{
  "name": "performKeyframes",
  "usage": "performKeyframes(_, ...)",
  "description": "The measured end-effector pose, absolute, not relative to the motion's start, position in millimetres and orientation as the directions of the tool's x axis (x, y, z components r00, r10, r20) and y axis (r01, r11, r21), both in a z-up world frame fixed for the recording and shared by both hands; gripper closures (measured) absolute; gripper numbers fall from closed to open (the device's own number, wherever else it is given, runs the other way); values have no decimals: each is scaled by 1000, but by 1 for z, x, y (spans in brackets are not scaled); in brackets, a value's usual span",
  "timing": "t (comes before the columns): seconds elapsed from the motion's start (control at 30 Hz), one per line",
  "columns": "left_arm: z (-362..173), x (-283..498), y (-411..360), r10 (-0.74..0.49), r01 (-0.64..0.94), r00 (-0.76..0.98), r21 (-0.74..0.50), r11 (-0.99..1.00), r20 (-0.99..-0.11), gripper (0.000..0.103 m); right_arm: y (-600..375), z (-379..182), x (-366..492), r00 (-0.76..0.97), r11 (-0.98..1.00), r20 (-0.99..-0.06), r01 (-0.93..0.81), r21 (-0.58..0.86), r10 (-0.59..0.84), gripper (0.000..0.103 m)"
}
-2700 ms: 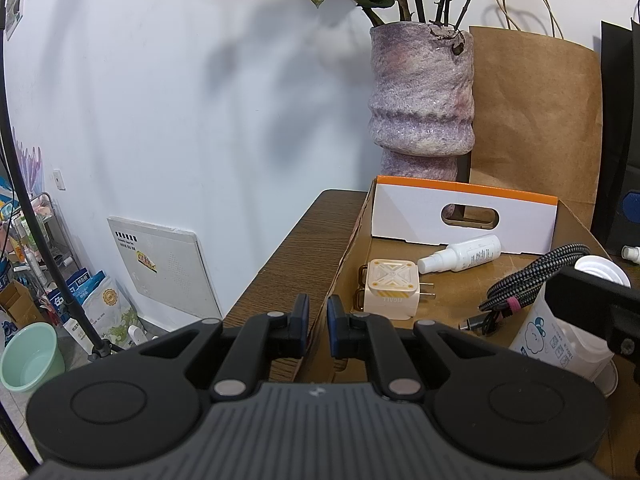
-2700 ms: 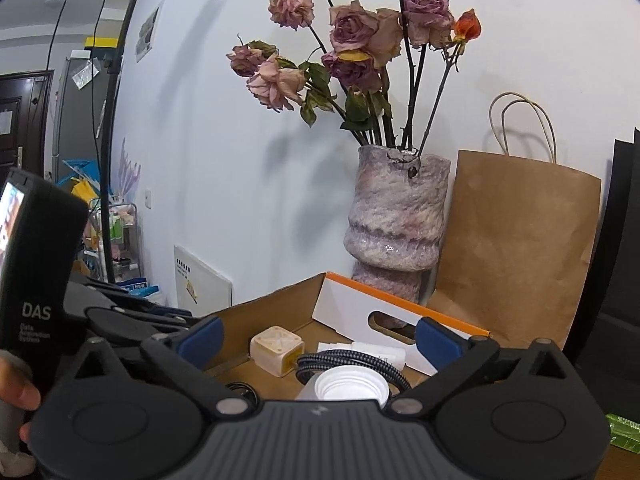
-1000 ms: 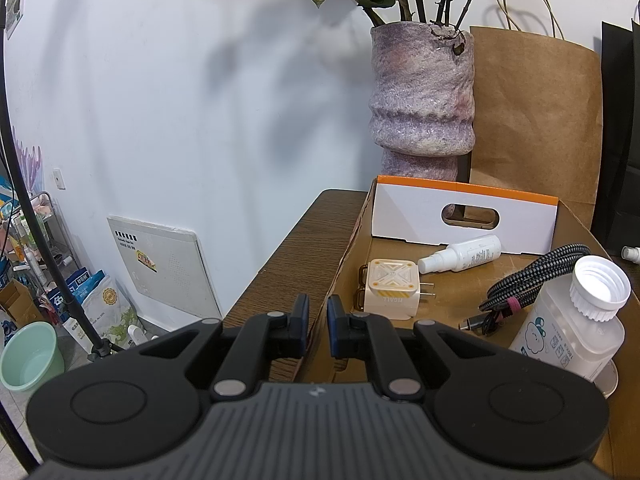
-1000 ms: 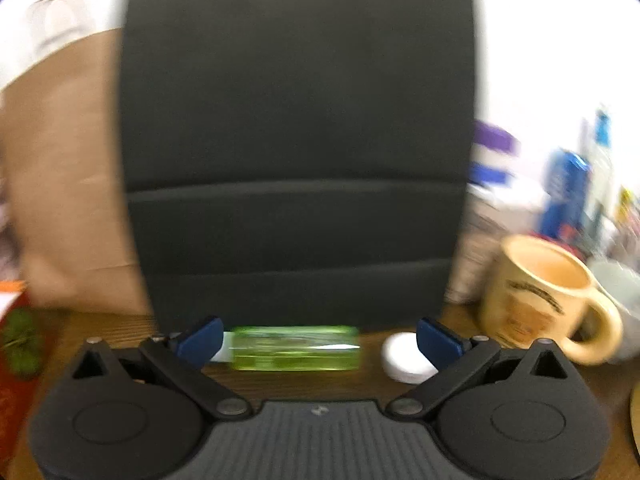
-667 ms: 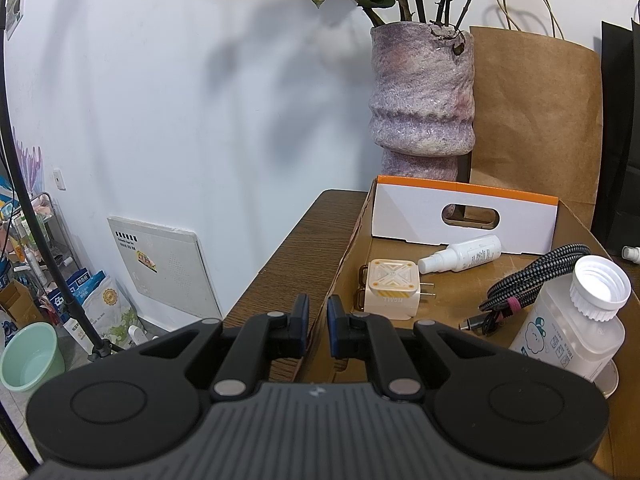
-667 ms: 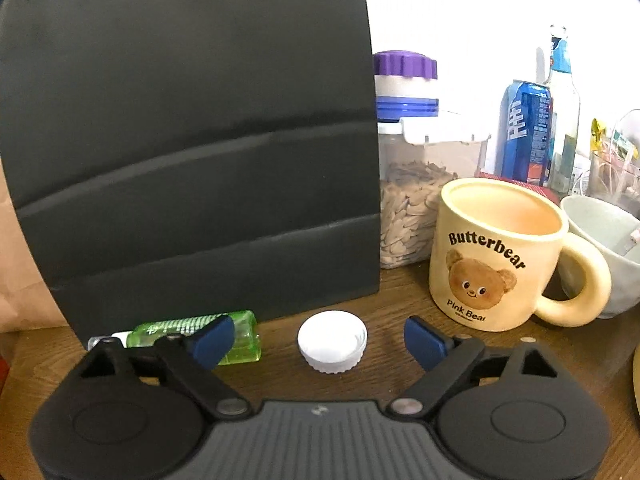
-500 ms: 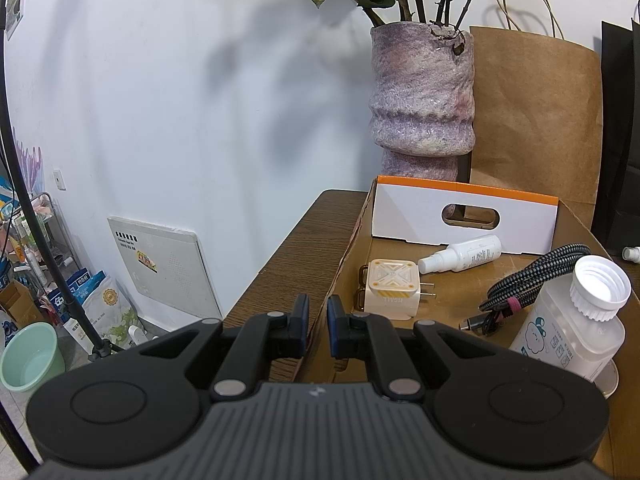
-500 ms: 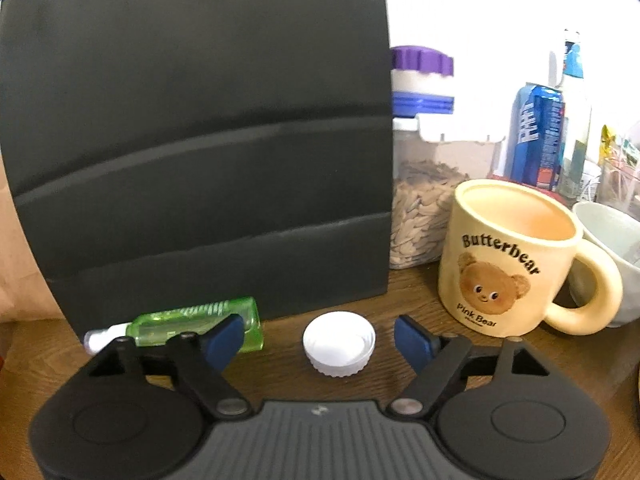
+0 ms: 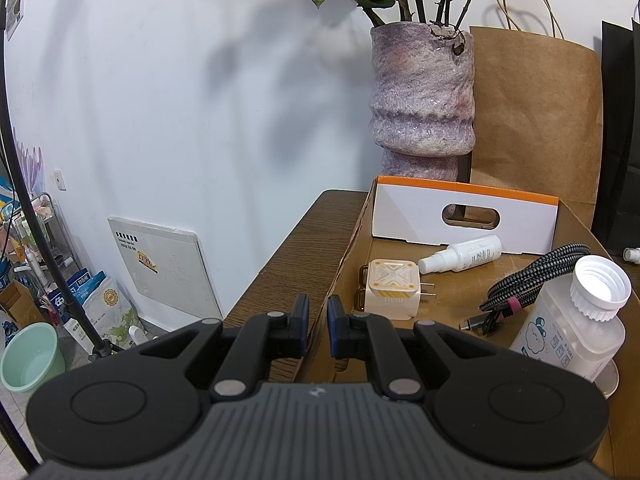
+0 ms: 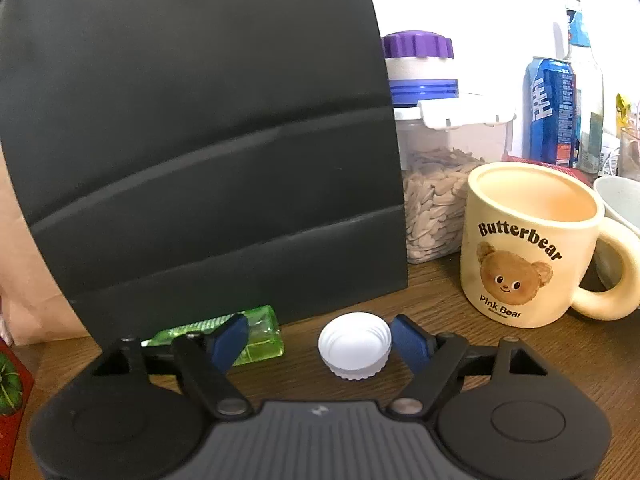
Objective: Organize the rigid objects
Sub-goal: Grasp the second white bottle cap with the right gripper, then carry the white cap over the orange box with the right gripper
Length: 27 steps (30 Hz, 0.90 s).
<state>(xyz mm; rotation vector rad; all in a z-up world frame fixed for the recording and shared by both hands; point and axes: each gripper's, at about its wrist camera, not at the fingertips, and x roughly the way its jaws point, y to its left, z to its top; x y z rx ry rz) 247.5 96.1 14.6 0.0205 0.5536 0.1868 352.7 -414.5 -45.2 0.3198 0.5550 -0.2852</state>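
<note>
Around the white cap [image 10: 354, 345] the tabletop [image 10: 500, 344] lies bare toward the camera and to the right up to the Butterbear mug [image 10: 524, 244], while a black bag [image 10: 200, 140] walls the back and a green bottle [image 10: 256, 334] crowds its left.

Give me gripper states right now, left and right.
Left gripper: closed, fingers empty.
Right gripper: open, fingers have just been closing, white cap between them, not yet gripped.

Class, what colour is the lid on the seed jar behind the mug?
Purple lid, clearest in the right wrist view.
</note>
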Motion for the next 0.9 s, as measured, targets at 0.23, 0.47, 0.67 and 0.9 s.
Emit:
performKeyframes(0.23,15,248,96,182,-171,834,70,983,-521,93,-432,-45,345,791,869,-579,414,271,-196,34)
performKeyframes(0.47,15,248,96,182,-171,834,70,983,-521,93,-421,-50,358,765,891,-603,412,189,-225,41)
performKeyframes(0.67,15,248,96,182,-171,834,70,983,-521,93,-411,-47,357,774,906,-585,397,148,-243,64)
performKeyframes(0.9,14,248,96,182,-171,834,70,983,-521,93,-403,-30,345,808,900,-516,410,149,-283,64)
